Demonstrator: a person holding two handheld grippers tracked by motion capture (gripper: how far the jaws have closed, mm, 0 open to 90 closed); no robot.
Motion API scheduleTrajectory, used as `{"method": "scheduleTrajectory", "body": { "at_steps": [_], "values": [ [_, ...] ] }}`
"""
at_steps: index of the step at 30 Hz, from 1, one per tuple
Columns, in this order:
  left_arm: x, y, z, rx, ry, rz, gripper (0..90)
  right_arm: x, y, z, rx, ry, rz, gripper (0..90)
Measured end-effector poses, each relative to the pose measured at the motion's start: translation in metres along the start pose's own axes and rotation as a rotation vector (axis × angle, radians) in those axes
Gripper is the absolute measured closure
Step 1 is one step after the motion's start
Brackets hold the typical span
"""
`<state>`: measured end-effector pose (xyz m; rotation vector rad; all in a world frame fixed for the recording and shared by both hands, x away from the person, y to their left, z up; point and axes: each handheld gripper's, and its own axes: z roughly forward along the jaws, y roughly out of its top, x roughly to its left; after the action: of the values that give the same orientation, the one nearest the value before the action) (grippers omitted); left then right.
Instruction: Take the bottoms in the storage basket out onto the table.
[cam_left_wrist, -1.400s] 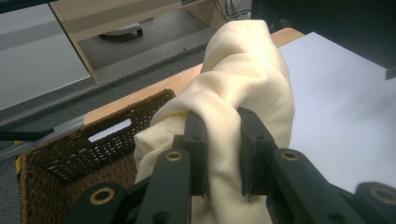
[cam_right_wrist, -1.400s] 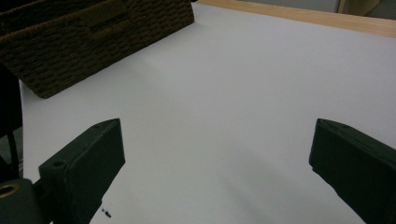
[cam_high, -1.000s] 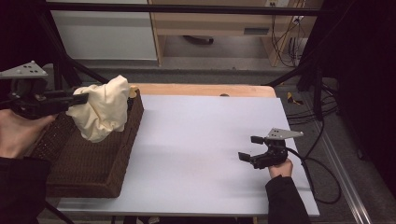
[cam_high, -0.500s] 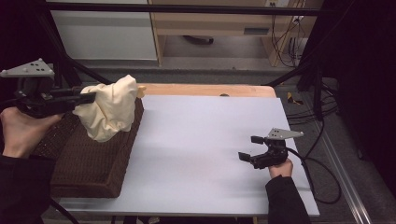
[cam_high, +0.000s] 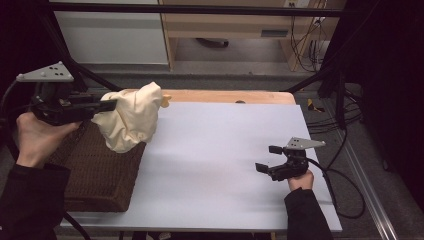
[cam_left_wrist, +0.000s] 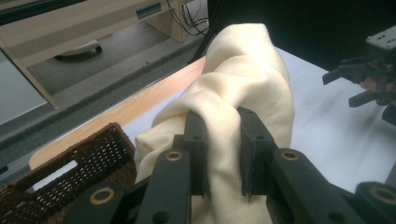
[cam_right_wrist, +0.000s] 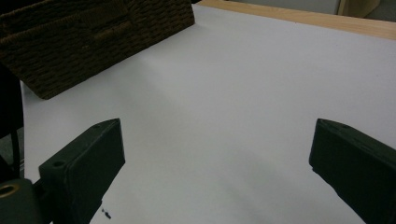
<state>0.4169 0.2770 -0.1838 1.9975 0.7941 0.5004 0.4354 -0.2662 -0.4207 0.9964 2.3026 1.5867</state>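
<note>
A cream cloth (cam_high: 130, 122) hangs bunched in the air over the right edge of a dark wicker basket (cam_high: 95, 175) at the table's left. My left gripper (cam_high: 111, 105) is shut on a fold of that cloth (cam_left_wrist: 243, 93); the fabric is pinched between the two black jaws and drapes past them. The basket's woven rim (cam_left_wrist: 70, 163) lies below and to the left of those jaws. Low on the white table's right side, my right gripper (cam_high: 266, 158) stands open with nothing between its jaws, and bare white tabletop shows between them in the right gripper view (cam_right_wrist: 215, 163).
A white sheet (cam_high: 220, 160) covers the table, with a wooden strip (cam_high: 230, 96) along the far edge. The basket's side (cam_right_wrist: 93, 37) lies far across from the right gripper. Cables (cam_high: 345, 180) trail off the right edge, and black frame bars (cam_high: 200, 9) cross above.
The left gripper has carried the cloth rightward and slightly up, from over the basket toward the white sheet. The right gripper has stayed where it was.
</note>
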Motion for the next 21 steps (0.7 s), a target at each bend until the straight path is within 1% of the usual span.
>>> {"method": "scheduleTrajectory", "body": {
  "at_steps": [16, 18, 21],
  "values": [
    [-0.016, 0.011, 0.02, 0.004, -0.056, 0.026, 75.4, 0.0, 0.0, 0.0, -0.001, 0.001, 0.004, 4.0],
    [-0.019, 0.012, 0.022, 0.006, -0.066, 0.036, 75.4, 0.0, 0.0, 0.0, 0.0, 0.0, 0.003, 4.0],
    [-0.022, 0.013, 0.025, 0.009, -0.076, 0.037, 75.4, 0.0, 0.0, 0.0, 0.004, -0.001, -0.001, 4.0]
  ]
}}
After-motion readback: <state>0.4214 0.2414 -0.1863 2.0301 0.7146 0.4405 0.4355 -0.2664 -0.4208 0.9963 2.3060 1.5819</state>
